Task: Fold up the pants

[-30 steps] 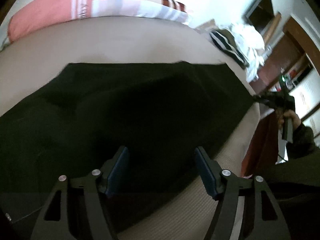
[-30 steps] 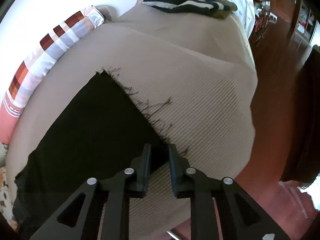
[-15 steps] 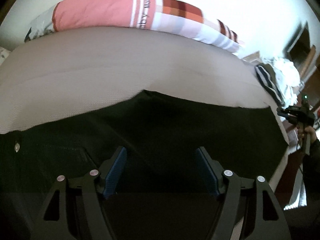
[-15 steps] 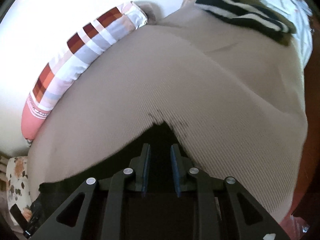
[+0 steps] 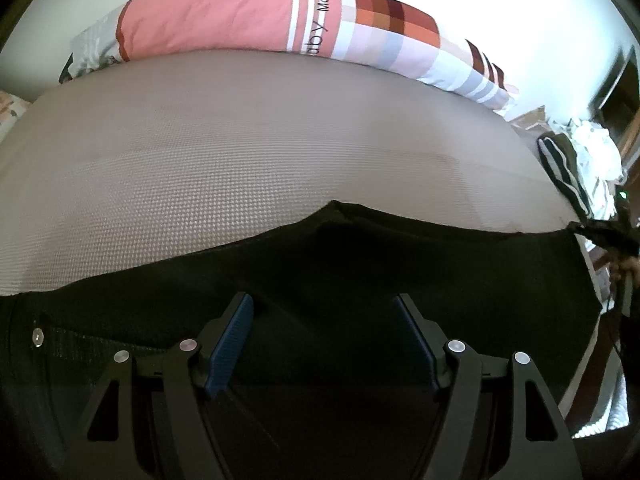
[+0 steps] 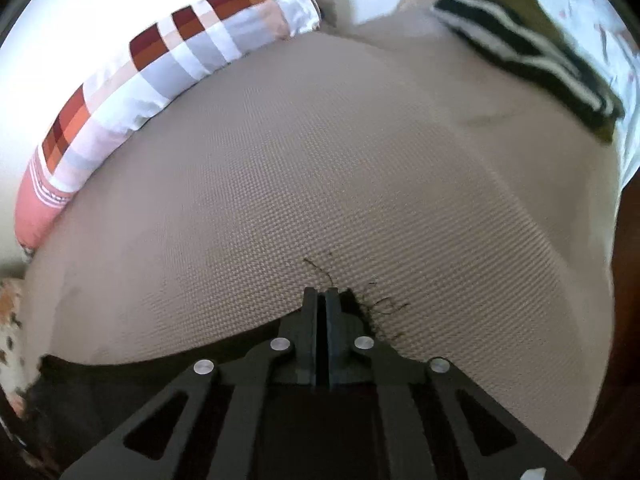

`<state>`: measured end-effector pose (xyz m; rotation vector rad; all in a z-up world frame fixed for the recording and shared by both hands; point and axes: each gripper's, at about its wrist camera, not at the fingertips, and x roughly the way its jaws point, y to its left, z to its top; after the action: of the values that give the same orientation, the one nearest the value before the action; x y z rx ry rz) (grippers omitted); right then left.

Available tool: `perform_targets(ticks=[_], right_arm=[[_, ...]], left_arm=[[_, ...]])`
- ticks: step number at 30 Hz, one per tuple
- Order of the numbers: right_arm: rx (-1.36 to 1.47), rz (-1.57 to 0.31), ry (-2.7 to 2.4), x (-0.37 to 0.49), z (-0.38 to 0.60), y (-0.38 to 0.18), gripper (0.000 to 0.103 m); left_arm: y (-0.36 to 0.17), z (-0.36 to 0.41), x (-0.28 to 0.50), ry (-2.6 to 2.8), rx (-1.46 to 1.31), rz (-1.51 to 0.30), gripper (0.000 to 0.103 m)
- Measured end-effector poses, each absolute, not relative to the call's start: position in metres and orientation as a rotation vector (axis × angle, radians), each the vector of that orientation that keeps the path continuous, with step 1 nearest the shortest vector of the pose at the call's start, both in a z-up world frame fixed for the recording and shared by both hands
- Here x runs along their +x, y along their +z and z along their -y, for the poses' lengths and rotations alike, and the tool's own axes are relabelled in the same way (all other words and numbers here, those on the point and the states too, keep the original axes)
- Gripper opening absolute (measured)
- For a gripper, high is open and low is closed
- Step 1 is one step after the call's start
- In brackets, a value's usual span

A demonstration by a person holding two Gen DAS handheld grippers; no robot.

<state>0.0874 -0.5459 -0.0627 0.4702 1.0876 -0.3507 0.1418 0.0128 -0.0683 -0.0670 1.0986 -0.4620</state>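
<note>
Black pants point(image 5: 360, 264) lie spread across a beige mattress point(image 5: 240, 160). My left gripper point(image 5: 326, 308) is open above the pants near the waist, where a metal button point(image 5: 37, 337) shows at the left. My right gripper point(image 6: 321, 296) is shut on the frayed hem of a pant leg point(image 6: 362, 312); loose threads stick out beside the fingers. The right gripper also shows small at the far right of the left wrist view point(image 5: 600, 236), holding the hem corner.
A long pink and checked pillow point(image 5: 280, 32) lies along the far edge of the mattress by the wall. A striped dark garment point(image 6: 520, 48) and white clothes point(image 5: 596, 152) are piled at the mattress end. Dark wooden floor lies past the right edge.
My right gripper closed fully on the hem and swung toward the mattress middle. The left gripper's view shifted left toward the waist; it stays open.
</note>
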Motion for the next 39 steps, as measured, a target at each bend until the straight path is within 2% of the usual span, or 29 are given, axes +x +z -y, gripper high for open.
perform_targets(ticks=[9, 12, 15, 23, 32, 39], right_arm=[[0.445, -1.092, -0.457, 0.083, 0.556, -0.073, 0.0], [0.445, -1.078, -0.51, 0.078, 0.553, -0.062, 0.007], [0.429, -1.033, -0.497, 0.075, 0.535, -0.043, 0.007], [0.365, -1.073, -0.077, 0.111, 0.391, -0.015, 0.013], [0.243, -1.171, 0.36, 0.155, 0.196, -0.034, 0.013], [0.206, -1.209, 0.42, 0.176, 0.133, -0.054, 0.013]], left_arm=[[-0.075, -0.008, 0.164, -0.439, -0.037, -1.094, 0.072], [-0.076, -0.006, 0.17, -0.428, -0.02, -1.098, 0.072], [-0.072, -0.006, 0.168, -0.433, -0.002, -1.096, 0.072], [-0.046, -0.041, 0.129, -0.4, -0.018, -1.039, 0.072], [-0.047, -0.108, 0.085, -0.267, 0.012, -1.051, 0.072], [-0.052, -0.139, 0.08, -0.239, -0.014, -1.037, 0.072]])
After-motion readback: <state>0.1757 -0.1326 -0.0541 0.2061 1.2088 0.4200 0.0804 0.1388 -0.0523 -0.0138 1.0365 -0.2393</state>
